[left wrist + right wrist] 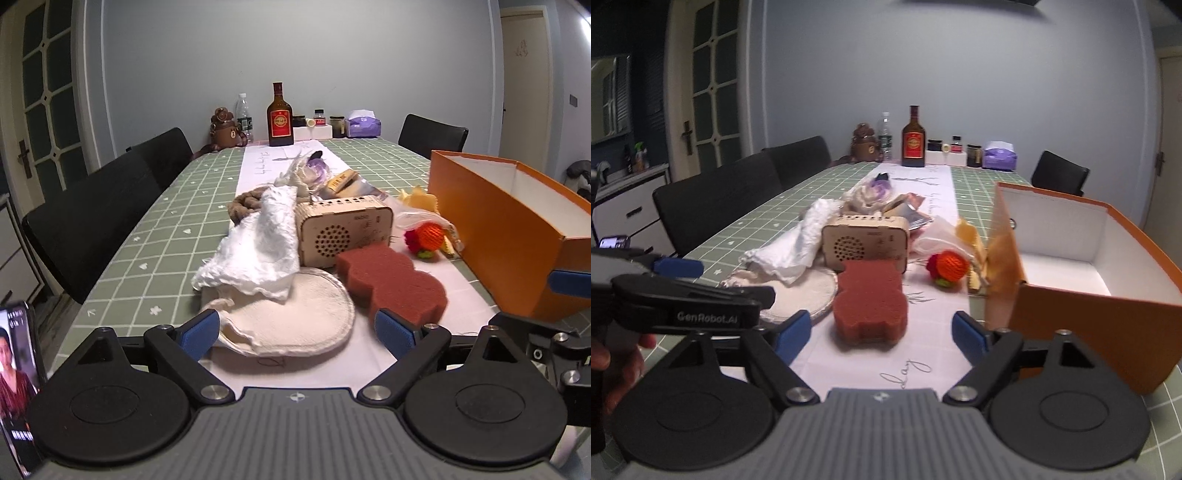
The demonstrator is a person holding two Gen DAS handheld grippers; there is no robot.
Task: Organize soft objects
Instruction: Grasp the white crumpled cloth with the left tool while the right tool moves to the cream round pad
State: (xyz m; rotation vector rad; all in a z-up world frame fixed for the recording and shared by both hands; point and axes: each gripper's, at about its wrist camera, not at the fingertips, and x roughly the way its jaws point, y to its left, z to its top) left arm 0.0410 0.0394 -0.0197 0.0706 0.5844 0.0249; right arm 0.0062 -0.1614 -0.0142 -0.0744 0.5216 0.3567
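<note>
Standing open-topped at the right edge of the table (746, 221), the orange box (1082, 325) seems set there to take the soft things; the pile beside it mixes a white cloth (258, 247), a round cream pad (295, 317) and a hard wooden radio (343, 229). Nearest lies the red sponge (870, 302), squarely ahead of the right gripper (882, 332), whose jaws stand apart and grasp nothing; the left gripper (295, 332) is likewise released, hovering at the pad.

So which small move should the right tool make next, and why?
Probably ease the right tool forward so its open jaws come around the red sponge. The sponge lies right ahead, free of the other things, and the orange box beside it looks empty.
</note>
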